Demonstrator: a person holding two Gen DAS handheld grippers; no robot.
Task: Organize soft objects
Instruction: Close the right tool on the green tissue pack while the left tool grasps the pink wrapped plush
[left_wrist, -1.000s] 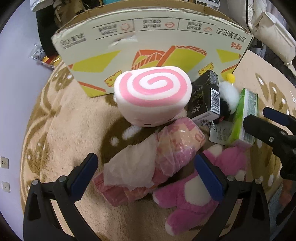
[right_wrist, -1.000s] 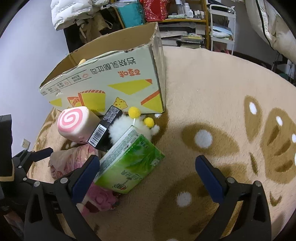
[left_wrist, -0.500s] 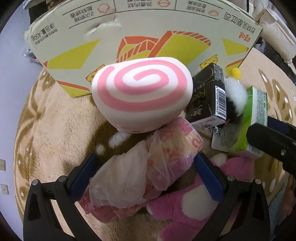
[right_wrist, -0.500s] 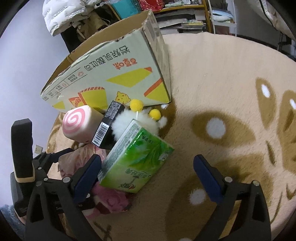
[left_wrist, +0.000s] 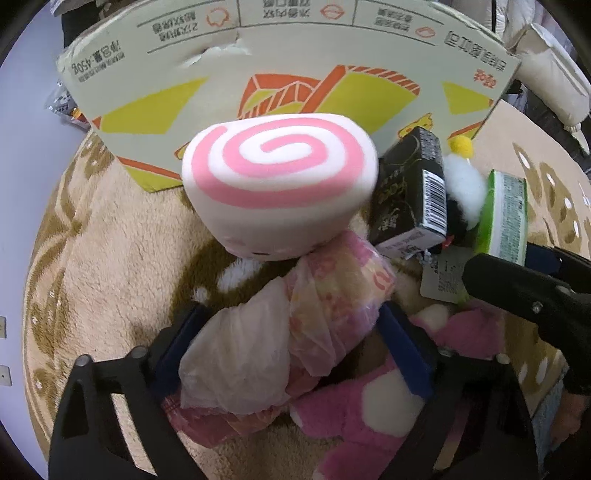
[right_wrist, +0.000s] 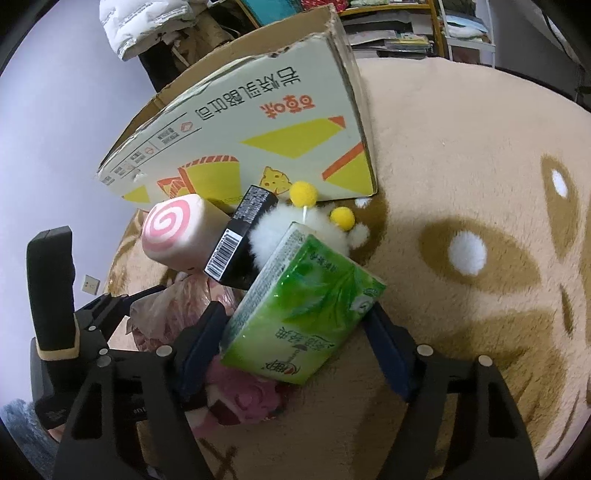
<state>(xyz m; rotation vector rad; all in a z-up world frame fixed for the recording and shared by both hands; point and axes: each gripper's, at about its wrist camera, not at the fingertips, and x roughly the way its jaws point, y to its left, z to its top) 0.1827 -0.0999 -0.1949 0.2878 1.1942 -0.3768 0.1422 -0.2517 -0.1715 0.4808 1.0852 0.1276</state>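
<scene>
A pile of soft things lies on the rug before a cardboard box (left_wrist: 280, 74). My left gripper (left_wrist: 291, 350) has its jaws on both sides of a pink bundle in a clear plastic bag (left_wrist: 295, 332), pads touching it. A pink-swirl roll cushion (left_wrist: 280, 184) sits just beyond. A pink plush toy (left_wrist: 369, 413) lies under the bundle. My right gripper (right_wrist: 295, 339) has its jaws on both sides of a green tissue pack (right_wrist: 303, 310), pads against it. A white fluffy toy with yellow pompoms (right_wrist: 306, 218) lies behind the pack.
A black carton with a barcode (right_wrist: 240, 236) leans between the cushion and the white toy. The beige patterned rug (right_wrist: 480, 184) spreads to the right. Shelves and clutter (right_wrist: 406, 22) stand behind the box. A lilac wall (right_wrist: 55, 110) is on the left.
Both grippers have moved forward and closed in: the left around the bagged pink bundle, the right around the green tissue pack. The objects look much closer.
</scene>
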